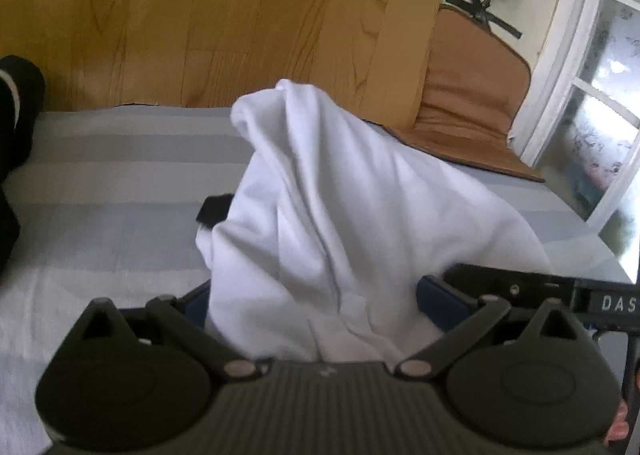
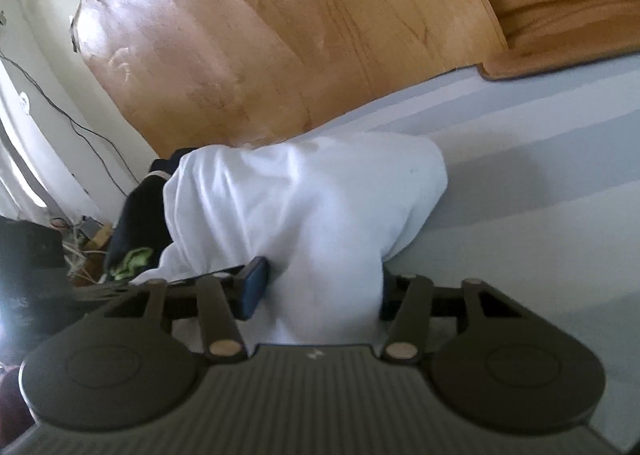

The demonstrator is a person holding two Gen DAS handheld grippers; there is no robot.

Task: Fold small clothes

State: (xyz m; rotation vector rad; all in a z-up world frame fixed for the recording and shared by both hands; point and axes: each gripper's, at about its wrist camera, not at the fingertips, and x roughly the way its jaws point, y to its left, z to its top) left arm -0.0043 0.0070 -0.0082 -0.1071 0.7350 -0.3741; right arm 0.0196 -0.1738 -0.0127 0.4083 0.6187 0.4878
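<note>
A white garment point(image 1: 320, 191) is lifted off the grey striped bed cover point(image 1: 112, 175) and hangs bunched between my two grippers. In the left wrist view it fills the gap of my left gripper point(image 1: 320, 303), whose blue pads point(image 1: 438, 299) press on it from both sides. In the right wrist view the same white garment point(image 2: 296, 199) drapes forward from my right gripper point(image 2: 316, 287), whose blue pads point(image 2: 252, 287) close on a fold of it. A small black tag point(image 1: 214, 207) shows at the cloth's left edge.
The striped cover point(image 2: 540, 183) ends at a wooden floor point(image 1: 224, 15). A brown cushion point(image 1: 472, 95) lies at the right by a white window frame point(image 1: 560, 87). Dark clothes point(image 2: 136, 211) and cables point(image 2: 80, 247) lie at the left. A dark garment point(image 1: 16, 127) sits at the far left.
</note>
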